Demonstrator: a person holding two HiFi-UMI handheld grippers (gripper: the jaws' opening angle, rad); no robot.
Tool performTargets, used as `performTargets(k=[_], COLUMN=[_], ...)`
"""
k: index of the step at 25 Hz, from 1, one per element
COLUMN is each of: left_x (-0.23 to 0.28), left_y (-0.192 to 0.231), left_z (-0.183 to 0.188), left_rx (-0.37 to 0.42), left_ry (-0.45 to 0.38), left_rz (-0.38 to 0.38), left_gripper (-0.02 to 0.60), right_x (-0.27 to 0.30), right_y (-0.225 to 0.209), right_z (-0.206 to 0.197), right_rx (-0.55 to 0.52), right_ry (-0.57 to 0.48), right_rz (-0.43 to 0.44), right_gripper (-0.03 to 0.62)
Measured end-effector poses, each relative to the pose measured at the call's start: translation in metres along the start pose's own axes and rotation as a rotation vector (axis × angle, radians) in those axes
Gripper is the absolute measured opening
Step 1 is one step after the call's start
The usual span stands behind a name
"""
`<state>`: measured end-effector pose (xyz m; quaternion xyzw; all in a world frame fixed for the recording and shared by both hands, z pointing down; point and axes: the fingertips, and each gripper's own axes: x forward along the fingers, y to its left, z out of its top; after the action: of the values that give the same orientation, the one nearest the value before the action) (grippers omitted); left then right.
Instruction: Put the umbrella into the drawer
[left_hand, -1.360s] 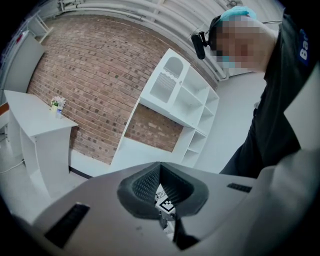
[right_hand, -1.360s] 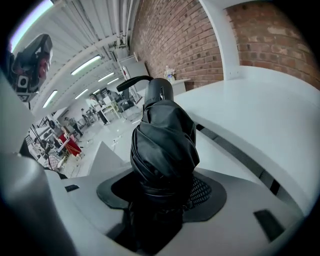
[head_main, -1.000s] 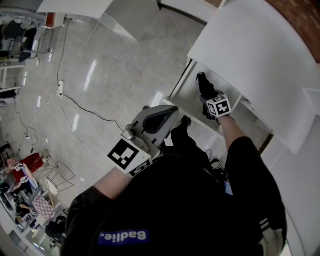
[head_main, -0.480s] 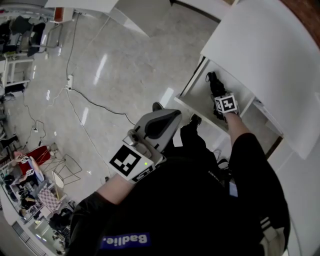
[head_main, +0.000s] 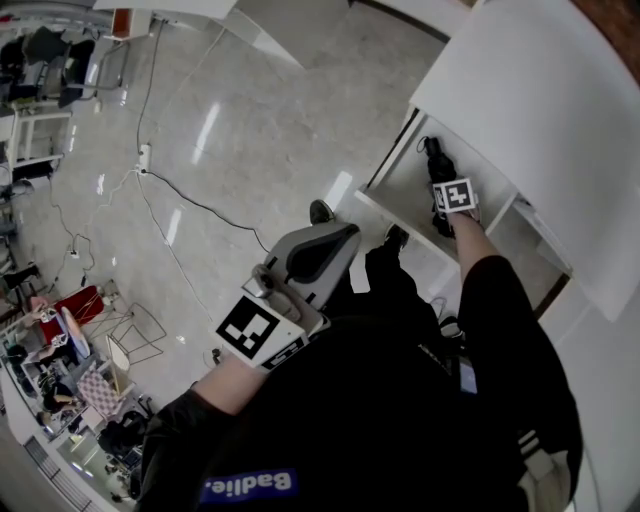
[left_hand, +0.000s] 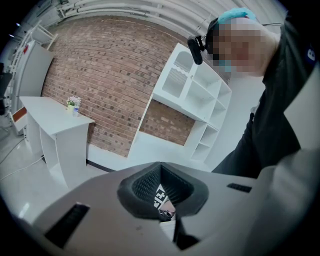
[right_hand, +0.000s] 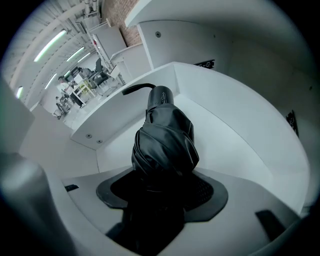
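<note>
In the head view my right gripper (head_main: 444, 186) reaches into the open white drawer (head_main: 392, 196) of a white cabinet (head_main: 520, 90), its claw pinching the black folded umbrella (head_main: 433, 158), which lies inside the drawer's walls. The cabinet top overhangs part of the opening. My left gripper (head_main: 335, 240) hangs off to the side over the floor (head_main: 250, 120), well apart from the drawer. The floor is pale and glossy, with a black cable (head_main: 190, 205) trailing across it from a power strip (head_main: 145, 155), and cluttered furniture at the far left edge. In the left gripper view the claw (left_hand: 161, 197) is pressed together with nothing gripped. Beyond it stand a brick wall (left_hand: 100, 75), white shelving (left_hand: 192, 95) and a white desk (left_hand: 55, 125) with a small plant (left_hand: 73, 103) on it. In the right gripper view the claw (right_hand: 162, 200) is clamped on the umbrella (right_hand: 165, 140), whose far end with its strap points along the drawer (right_hand: 240, 125). I cannot tell whether it touches the drawer bottom. A bright workroom with ceiling lights (right_hand: 50, 45) shows past the drawer front.
</note>
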<state>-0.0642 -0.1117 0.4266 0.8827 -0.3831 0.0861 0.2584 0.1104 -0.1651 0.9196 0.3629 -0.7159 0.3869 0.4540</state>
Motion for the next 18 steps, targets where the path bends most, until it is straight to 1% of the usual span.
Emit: performTargets(k=[3, 5, 8, 13, 18], left_x=[-0.008, -0.013, -0.016, -0.016, -0.013], left_y=[0.001, -0.001, -0.006, -0.02, -0.038], left_z=[0.0, 0.001, -0.001, 0.008, 0.016], left_rx=[0.006, 0.013, 0.015, 0.04, 0.06], left_ry=[0.014, 0.02, 0.032, 0.008, -0.018], left_rz=[0.005, 0.004, 0.002, -0.038, -0.084], left_gripper=[0.002, 0.002, 0.002, 0.002, 0.002], right_x=[0.004, 0.005, -0.002, -0.03, -0.076], right_y=[0.001, 0.004, 0.003, 0.009, 0.016], right_z=[0.001, 0.005, 0.003, 0.008, 0.02], right_rx=[0.037, 0.039, 0.047, 0.072, 0.054], right_ry=[0.013, 0.008, 0.014, -0.051, -0.145], right_rz=[0.003, 0.012, -0.009, -0.01, 0.018], right_gripper=[0.279, 0.279, 0.281, 0.281, 0.281])
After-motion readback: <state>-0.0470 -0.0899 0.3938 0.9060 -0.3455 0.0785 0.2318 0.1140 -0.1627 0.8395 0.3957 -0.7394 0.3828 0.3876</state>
